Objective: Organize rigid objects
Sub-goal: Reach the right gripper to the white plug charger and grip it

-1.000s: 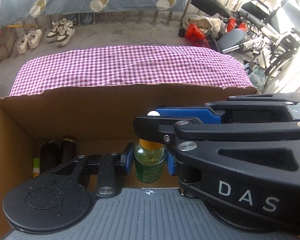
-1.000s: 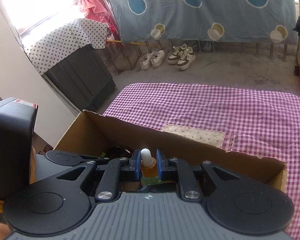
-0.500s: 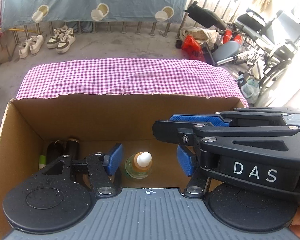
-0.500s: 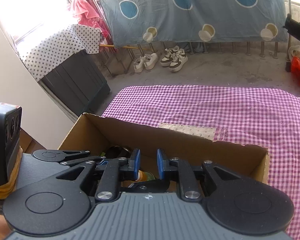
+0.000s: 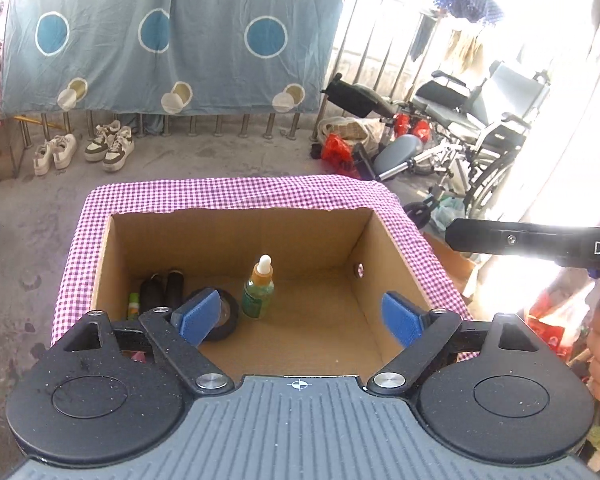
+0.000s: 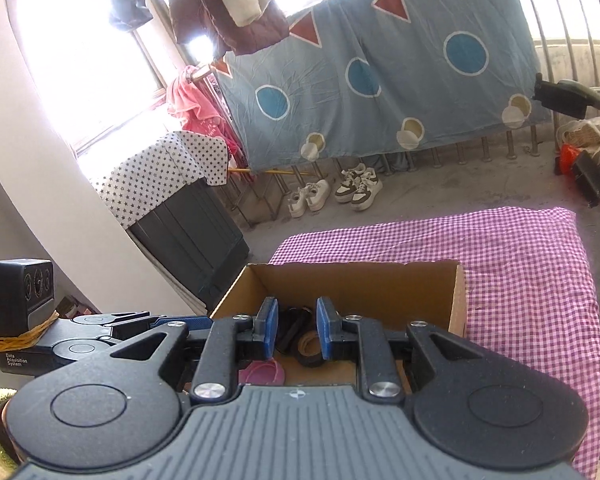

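A dropper bottle (image 5: 259,289) with a white tip, amber neck and green label stands upright on the floor of an open cardboard box (image 5: 236,236). My left gripper (image 5: 300,318) hangs above the box's near side, its jaws opening wide with nothing between them; the bottle is well beyond them. To its left in the box lie a black tape roll (image 5: 226,316), two dark cylinders (image 5: 162,288) and a small green stick (image 5: 133,304). My right gripper (image 6: 297,330) is above the same box (image 6: 458,292), its jaws opening a little and holding nothing. A pink lid (image 6: 262,372) and the tape roll (image 6: 310,346) show below it.
The box sits on a purple checked cloth (image 6: 532,280) covering a low table. Shoes (image 5: 86,148) stand on the concrete floor by a hanging blue sheet (image 5: 172,36). A wheelchair (image 5: 472,132) and clutter are at the right. A dark cabinet (image 6: 188,236) stands left of the table.
Both grippers let go of the dropper bottle, which now stands alone in the box. Both drew up and back from the box; the left jaws spread wide, the right parted slightly.
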A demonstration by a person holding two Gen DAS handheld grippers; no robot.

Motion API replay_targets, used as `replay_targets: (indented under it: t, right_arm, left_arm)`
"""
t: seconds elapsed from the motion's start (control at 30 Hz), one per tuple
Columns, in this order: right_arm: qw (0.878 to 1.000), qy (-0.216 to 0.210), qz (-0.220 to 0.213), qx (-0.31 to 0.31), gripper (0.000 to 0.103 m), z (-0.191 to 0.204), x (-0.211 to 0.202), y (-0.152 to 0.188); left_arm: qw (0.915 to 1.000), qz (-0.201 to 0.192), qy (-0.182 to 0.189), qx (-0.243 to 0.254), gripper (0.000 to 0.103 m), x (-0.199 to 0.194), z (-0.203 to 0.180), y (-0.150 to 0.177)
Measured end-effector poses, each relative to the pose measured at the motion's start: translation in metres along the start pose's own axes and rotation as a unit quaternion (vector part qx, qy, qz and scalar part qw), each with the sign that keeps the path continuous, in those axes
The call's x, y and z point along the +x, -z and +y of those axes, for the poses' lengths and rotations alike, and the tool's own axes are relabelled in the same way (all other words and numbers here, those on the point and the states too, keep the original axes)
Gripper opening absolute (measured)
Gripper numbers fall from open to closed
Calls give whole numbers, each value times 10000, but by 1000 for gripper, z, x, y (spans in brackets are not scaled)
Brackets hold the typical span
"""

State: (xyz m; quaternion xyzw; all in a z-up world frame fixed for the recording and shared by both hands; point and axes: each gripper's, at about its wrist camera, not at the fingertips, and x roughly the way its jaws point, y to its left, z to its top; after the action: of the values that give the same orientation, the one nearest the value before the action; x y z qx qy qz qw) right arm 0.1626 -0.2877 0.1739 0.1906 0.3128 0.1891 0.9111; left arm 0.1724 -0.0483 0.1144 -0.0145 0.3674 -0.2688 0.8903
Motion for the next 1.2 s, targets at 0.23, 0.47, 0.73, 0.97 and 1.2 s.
replay_targets:
  t: [0.23, 0.47, 0.73, 0.97, 1.2]
  right_arm:
    - [9976, -435, -277, 453, 48, 16, -52, 71]
    - [9928, -399, 276, 1091, 48, 17, -1, 135]
    - [9863, -69, 776, 1457, 43, 1, 60, 159]
    - [9812, 38, 1069, 1605, 36, -10, 94, 162]
    - [9770, -66, 1171, 1784, 31, -18, 106, 166]
  left_arm:
    - [9997, -175, 33, 168, 98, -40, -12, 73]
    - [9976, -196, -191, 631, 98, -17, -28, 136]
    - [9964, 75, -387, 753, 65, 29, -27, 165]
    - [9971, 138, -528, 528, 48, 52, -20, 157]
    - [9973, 121, -559, 456, 33, 63, -21, 154]
